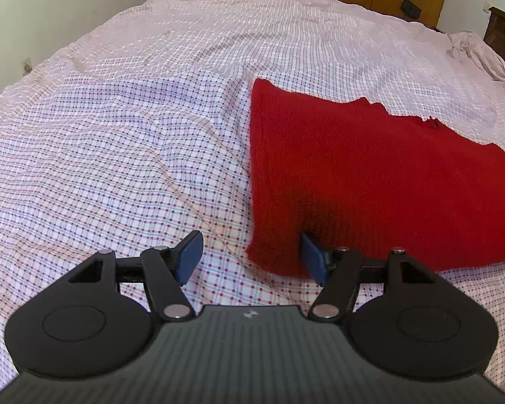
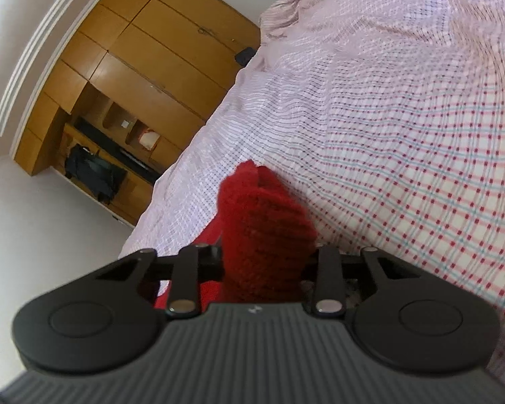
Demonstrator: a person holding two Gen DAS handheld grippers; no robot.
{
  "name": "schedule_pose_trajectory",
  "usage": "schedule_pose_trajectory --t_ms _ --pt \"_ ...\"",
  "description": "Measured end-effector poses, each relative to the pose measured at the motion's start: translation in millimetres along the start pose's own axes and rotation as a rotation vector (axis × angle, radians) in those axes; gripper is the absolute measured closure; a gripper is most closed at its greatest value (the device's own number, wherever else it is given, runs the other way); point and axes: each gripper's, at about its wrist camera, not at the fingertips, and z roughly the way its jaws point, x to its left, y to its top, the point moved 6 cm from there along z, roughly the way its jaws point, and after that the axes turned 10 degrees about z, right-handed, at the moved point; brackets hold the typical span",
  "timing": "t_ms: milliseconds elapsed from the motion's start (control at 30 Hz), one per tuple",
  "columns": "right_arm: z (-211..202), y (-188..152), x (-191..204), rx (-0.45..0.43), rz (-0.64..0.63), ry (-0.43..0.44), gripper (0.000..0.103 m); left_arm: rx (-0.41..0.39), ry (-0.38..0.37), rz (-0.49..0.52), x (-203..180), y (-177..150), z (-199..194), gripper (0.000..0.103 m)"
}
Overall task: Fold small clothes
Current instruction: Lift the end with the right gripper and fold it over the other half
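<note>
bed: checked sheet (image 1: pixel 118 168) covers it, pink/blue grid with red dots, a few creases running across the left part.
wall: plain white on the far left (image 1: pixel 67 10), small socket plate low down.
left hand-held gripper (image 1: pixel 250 257): jaws spread wide, nothing clamped. Left blue pad (image 1: pixel 189 256) sits over bare sheet; right blue pad (image 1: pixel 313 257) is tucked at the near edge of the garment, touching it or just under it, can't tell which.
red knit garment (image 1: pixel 370 175): lies on the bed right of centre, mostly flat, near-left corner between the left gripper's pads, far edge uneven, right side runs out of the left wrist view.
wardrobe: wooden doors (image 2: pixel 158 50) beyond the foot of the bed, open shelves below with a dark bag (image 2: pixel 94 171).
right hand-held gripper (image 2: pixel 264 266): a bunched wad of the same red knit fills the gap between the fingers and sticks out forward; pads hidden by the fabric. Jaws are closed down onto the wad, lifted off the sheet.
headboard: dark wood at the far right corner (image 1: pixel 503 33).
</note>
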Motion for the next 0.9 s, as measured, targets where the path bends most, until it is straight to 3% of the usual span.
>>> schedule_pose_trajectory --t_ms 167,600,900 --pt "-4 4 15 0.001 -0.033 0.007 0.068 -0.012 0.003 0.004 5 1 -5 0.034" --pt "-10 0 88 -0.019 -0.265 0.024 0.069 -0.060 0.007 0.064 18 20 -26 0.034" --pt "-8 -21 144 -0.001 -0.402 0.100 0.069 -0.068 0.048 0.111 36 29 -31 0.034"
